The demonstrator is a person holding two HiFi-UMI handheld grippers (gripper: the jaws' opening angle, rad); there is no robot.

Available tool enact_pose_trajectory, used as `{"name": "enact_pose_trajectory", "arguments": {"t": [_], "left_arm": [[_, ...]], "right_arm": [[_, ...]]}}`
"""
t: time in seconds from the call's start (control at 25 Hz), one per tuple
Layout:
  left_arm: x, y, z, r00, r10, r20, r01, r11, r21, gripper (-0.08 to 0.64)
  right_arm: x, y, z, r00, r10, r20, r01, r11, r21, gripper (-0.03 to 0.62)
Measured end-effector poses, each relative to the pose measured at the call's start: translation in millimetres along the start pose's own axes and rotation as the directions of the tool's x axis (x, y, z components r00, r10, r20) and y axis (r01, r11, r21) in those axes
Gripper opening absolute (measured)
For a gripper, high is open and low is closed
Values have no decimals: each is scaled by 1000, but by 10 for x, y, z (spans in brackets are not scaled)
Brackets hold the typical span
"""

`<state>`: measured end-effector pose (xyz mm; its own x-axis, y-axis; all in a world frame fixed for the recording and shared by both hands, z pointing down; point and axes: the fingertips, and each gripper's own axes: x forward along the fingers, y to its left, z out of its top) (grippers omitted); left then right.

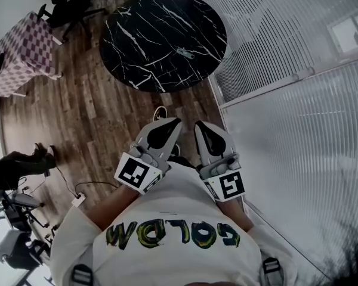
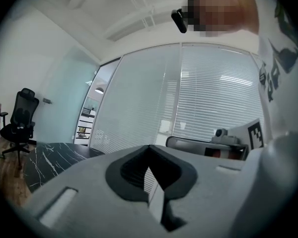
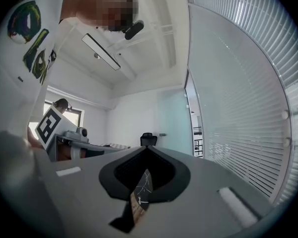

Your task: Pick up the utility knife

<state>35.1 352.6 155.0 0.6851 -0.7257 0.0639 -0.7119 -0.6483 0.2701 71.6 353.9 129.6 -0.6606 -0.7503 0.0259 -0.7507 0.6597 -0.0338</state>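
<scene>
The utility knife (image 1: 187,54), small and pale, lies on the right part of a round black marble table (image 1: 143,22) in the head view. Both grippers are held close to my chest, well short of the table and far from the knife. My left gripper (image 1: 173,123) is shut with nothing in it; in the left gripper view its jaws (image 2: 150,148) meet at the tips. My right gripper (image 1: 200,126) is shut and empty as well, tips together in the right gripper view (image 3: 147,148). The knife shows in neither gripper view.
Wooden floor lies between me and the table. A glass wall with blinds (image 1: 286,40) runs along the right. A black office chair (image 1: 68,2) and a checked-cloth table (image 1: 21,52) stand at the far left. A cable and plug (image 1: 79,199) lie on the floor.
</scene>
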Motion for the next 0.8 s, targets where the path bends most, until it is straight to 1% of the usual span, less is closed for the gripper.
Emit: {"name": "enact_pose_trajectory", "arguments": {"t": [0.24,0.44,0.68,0.8], "left_arm": [[383,506,70,1000,-8,2,8,1000,-5,3],[763,1094,289,1000,-9,15,9,1000,-7,3],[1133,1783,541,1000,-21,11,21,1000,-1,3],[1305,2063,596,1000,-28,5,28,1000,0,3]], "right_arm": [[515,-334,-73,1000,-21,-17,21,1000,-2,3],[1174,-636,-28,1000,-15,-19,15,1000,-16,3],[1945,-920,88,1000,-5,-12,4,999,-35,3],[2234,-1073,99,1000,-20,0,20,999,-34,3]]}}
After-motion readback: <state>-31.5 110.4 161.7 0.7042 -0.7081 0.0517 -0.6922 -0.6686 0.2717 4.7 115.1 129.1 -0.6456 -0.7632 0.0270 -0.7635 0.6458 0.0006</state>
